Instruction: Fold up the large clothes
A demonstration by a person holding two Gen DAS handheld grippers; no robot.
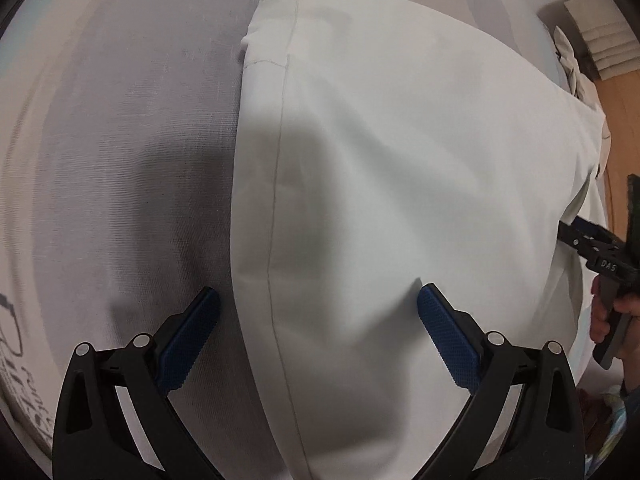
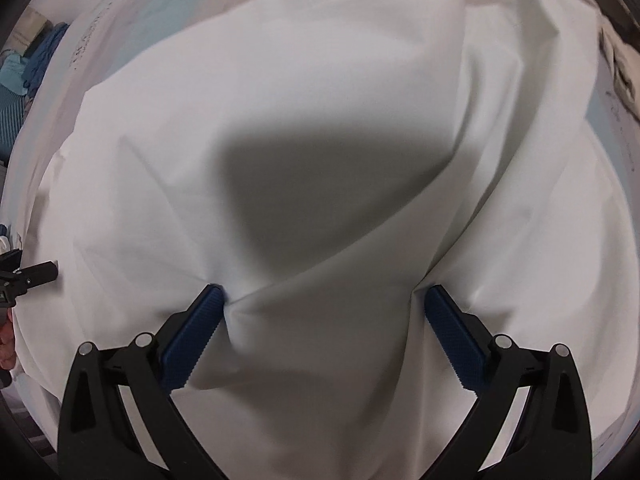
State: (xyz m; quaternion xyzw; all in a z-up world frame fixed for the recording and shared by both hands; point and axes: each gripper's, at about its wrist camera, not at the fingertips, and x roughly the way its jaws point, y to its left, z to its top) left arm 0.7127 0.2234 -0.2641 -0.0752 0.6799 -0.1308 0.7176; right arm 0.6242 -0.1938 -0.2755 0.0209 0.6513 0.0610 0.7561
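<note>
A large white garment [image 1: 380, 152] lies spread on a grey-white printed cover [image 1: 120, 140], its stitched hem edge running down the middle of the left wrist view. My left gripper [image 1: 318, 300] is open, straddling that hem, one blue pad on the cover and one on the cloth. In the right wrist view the same white garment [image 2: 320, 100] fills the frame in loose folds. My right gripper [image 2: 322, 300] is open, both blue pads pressing into the cloth with a raised fold between them. The right gripper also shows at the left wrist view's right edge [image 1: 576, 236].
A wooden floor [image 1: 618, 96] and a stack of pale folded items [image 1: 600, 32] lie beyond the surface's far right edge. Blue clothes [image 2: 36, 60] are piled off to the far left in the right wrist view. A hand [image 1: 604, 312] holds the other gripper's handle.
</note>
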